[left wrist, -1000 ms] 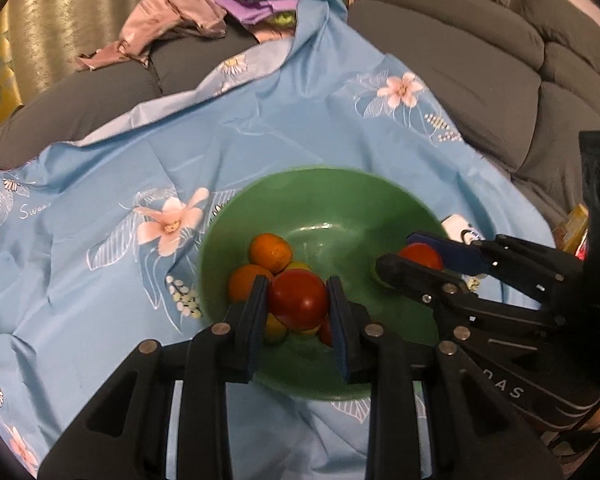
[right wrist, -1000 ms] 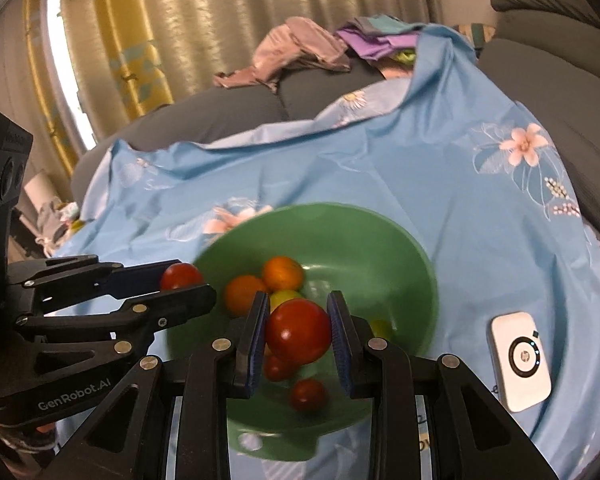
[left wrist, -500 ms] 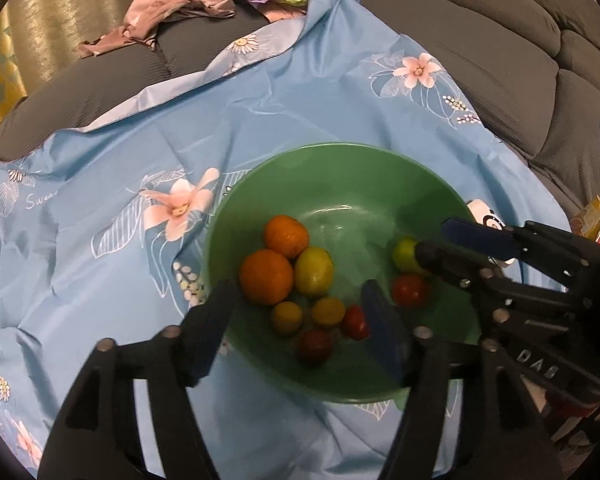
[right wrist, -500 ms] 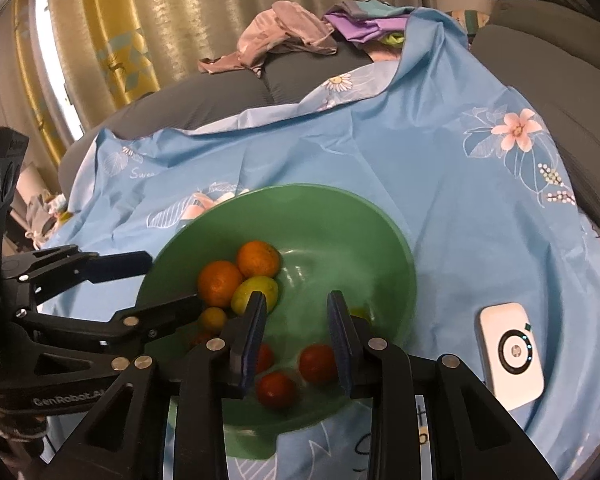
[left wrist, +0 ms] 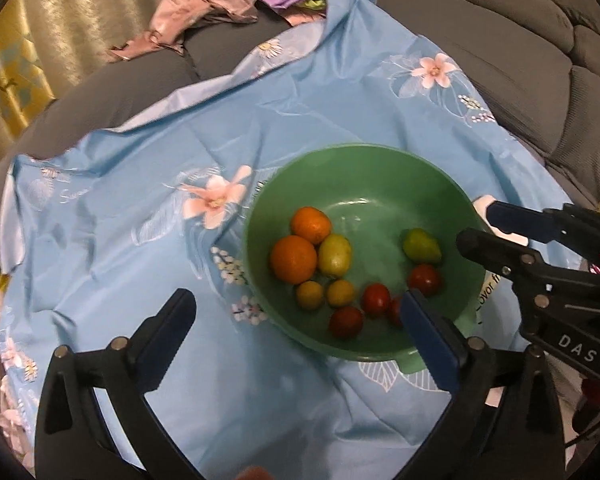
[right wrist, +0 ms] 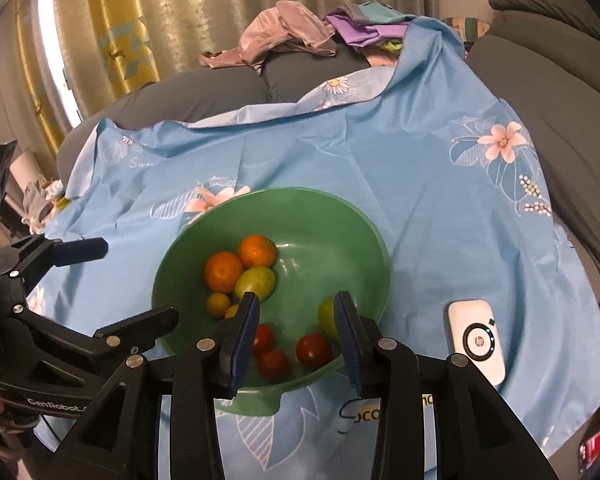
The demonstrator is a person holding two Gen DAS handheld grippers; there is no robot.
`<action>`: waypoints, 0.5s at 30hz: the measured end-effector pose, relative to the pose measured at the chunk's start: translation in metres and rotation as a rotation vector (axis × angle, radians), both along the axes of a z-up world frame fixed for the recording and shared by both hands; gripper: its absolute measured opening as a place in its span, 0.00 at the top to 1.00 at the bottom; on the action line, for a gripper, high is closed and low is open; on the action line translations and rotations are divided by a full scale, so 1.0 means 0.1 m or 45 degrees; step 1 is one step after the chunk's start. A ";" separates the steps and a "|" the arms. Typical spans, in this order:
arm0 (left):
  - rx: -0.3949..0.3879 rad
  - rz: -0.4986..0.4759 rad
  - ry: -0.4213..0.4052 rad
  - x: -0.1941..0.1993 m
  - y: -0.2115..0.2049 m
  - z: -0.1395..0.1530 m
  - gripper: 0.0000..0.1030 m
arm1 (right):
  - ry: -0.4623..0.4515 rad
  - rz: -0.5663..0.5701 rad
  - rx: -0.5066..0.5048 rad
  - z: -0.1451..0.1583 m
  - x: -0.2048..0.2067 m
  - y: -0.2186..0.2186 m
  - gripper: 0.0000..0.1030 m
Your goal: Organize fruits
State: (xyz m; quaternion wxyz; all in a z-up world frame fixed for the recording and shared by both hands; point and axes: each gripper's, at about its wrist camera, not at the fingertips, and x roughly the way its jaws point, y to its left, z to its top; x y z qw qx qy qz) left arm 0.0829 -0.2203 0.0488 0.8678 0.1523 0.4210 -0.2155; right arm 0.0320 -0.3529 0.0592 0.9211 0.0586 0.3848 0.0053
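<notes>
A green bowl (left wrist: 380, 168) (right wrist: 340, 220) sits on a blue flowered cloth. It holds two oranges (left wrist: 294, 259) (right wrist: 224, 272), a yellow-green fruit (left wrist: 335, 255) (right wrist: 255, 282), a green pear-like fruit (left wrist: 420, 245), small yellow fruits (left wrist: 310, 295) and several red tomatoes (left wrist: 376, 299) (right wrist: 313, 350). My left gripper (left wrist: 296, 320) is wide open and empty over the bowl's near left rim. My right gripper (right wrist: 296, 316) is open and empty above the bowl's near side; it also shows at the right of the left wrist view (left wrist: 480, 228).
A white pocket device (right wrist: 477, 340) lies on the cloth right of the bowl. Crumpled clothes (right wrist: 292, 36) lie on the grey sofa (left wrist: 520, 52) behind. Curtains hang at the back left. The cloth (left wrist: 120, 240) spreads left of the bowl.
Both grippers held a red tomato one second ago. Both opened and the tomatoes now lie in the bowl. The left jaws spread much wider and both grippers pulled back.
</notes>
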 end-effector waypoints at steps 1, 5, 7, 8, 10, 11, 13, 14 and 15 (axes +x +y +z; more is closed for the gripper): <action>-0.008 0.000 0.004 -0.01 0.01 0.02 0.01 | 0.005 0.003 0.000 0.03 0.00 0.00 0.62; -0.061 -0.005 0.040 -0.01 0.04 0.15 0.01 | 0.009 0.022 -0.010 0.11 -0.04 0.03 0.62; -0.061 0.008 0.034 -0.02 0.04 0.20 0.01 | 0.009 0.033 -0.012 0.16 -0.06 0.03 0.62; -0.056 0.014 0.024 -0.02 0.03 0.23 0.01 | 0.006 0.033 -0.018 0.18 -0.07 0.04 0.62; -0.045 0.028 0.005 -0.03 0.03 0.29 0.01 | 0.000 0.033 -0.026 0.22 -0.09 0.03 0.62; -0.047 0.029 0.001 -0.03 0.03 0.31 0.01 | -0.003 0.033 -0.025 0.24 -0.10 0.03 0.62; -0.060 0.027 0.004 -0.04 0.04 0.35 0.01 | -0.009 0.032 -0.023 0.27 -0.11 0.02 0.62; -0.066 0.025 0.004 -0.04 0.04 0.37 0.01 | -0.011 0.032 -0.023 0.28 -0.11 0.02 0.62; -0.066 0.027 0.001 -0.05 0.05 0.38 0.01 | -0.013 0.030 -0.023 0.29 -0.12 0.02 0.62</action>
